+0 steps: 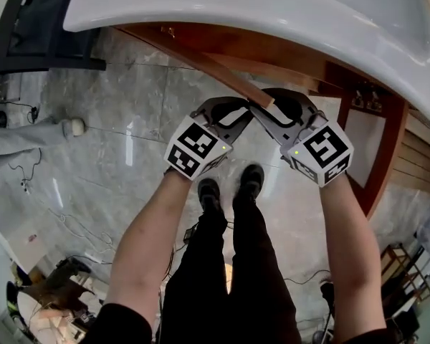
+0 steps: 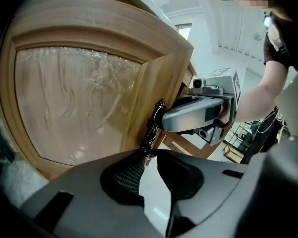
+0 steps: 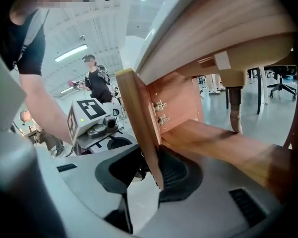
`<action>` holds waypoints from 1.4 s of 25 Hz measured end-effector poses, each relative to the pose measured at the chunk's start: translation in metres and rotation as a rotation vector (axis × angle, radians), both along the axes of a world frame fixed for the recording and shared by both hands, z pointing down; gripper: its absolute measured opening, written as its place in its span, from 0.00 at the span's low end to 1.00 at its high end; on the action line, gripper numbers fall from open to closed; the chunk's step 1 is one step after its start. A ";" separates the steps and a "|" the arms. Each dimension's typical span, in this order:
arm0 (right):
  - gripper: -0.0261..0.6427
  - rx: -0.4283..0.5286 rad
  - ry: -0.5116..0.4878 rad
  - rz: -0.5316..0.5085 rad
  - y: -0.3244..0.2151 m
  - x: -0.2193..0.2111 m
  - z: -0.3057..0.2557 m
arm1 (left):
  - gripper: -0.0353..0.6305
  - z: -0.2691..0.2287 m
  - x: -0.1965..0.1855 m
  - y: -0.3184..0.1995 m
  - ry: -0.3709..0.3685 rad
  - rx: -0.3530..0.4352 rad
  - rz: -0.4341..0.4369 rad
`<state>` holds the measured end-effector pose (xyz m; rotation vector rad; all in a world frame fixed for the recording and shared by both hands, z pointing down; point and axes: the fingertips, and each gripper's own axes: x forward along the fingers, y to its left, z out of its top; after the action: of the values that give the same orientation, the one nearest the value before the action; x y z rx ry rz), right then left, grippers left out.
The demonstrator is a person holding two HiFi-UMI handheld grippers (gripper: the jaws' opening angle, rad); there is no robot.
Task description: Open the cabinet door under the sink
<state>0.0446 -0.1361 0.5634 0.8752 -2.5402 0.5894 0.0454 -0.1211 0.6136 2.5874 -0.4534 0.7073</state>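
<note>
Two grippers are held at the free edge of the door (image 1: pixel 222 74), already swung part-way out under the sink (image 1: pixel 272 6), its long axis upright. The fingers of the right gripper (image 3: pixel 151 155) are set loosely astride that edge. Those of the left gripper (image 2: pixel 150 155) are parted, the handle (image 2: pixel 151 128) just at their tips. Nothing is seen in the cabinet (image 3: pixel 179 103).

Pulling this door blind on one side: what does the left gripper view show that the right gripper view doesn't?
Only the left gripper view: the cabinet door's film-covered outer face and its dark ornate handle at the left gripper's jaw tips. Only the right gripper view: hinges inside, and the door's edge between the right gripper's jaws. Both: the door and the opposite gripper.
</note>
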 end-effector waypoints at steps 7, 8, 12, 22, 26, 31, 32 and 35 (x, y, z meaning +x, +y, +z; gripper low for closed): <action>0.22 -0.017 0.020 0.011 0.032 -0.032 0.000 | 0.18 0.002 -0.034 0.027 -0.025 -0.011 -0.012; 0.22 -0.018 0.021 0.011 0.036 -0.036 0.000 | 0.18 0.002 -0.038 0.031 -0.023 -0.012 -0.016; 0.23 -0.027 0.016 0.004 0.055 -0.056 -0.002 | 0.18 0.000 -0.058 0.045 -0.015 -0.011 -0.032; 0.22 -0.077 -0.033 -0.034 0.088 -0.119 0.002 | 0.20 0.006 -0.124 0.070 -0.058 -0.003 -0.038; 0.23 -0.087 -0.041 -0.070 0.095 -0.149 0.001 | 0.21 0.005 -0.158 0.076 -0.076 0.002 -0.082; 0.24 -0.117 -0.071 -0.105 0.098 -0.193 0.005 | 0.23 0.006 -0.210 0.078 -0.104 0.006 -0.188; 0.23 -0.126 -0.081 -0.106 0.097 -0.201 0.005 | 0.23 0.005 -0.219 0.078 -0.106 0.009 -0.206; 0.22 -0.143 -0.102 -0.106 0.094 -0.225 0.003 | 0.23 -0.003 -0.246 0.076 -0.103 0.014 -0.263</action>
<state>-0.1804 -0.0421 0.5664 0.6726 -2.5782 0.7893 -0.2010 -0.0453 0.6104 2.4483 -0.8159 0.7476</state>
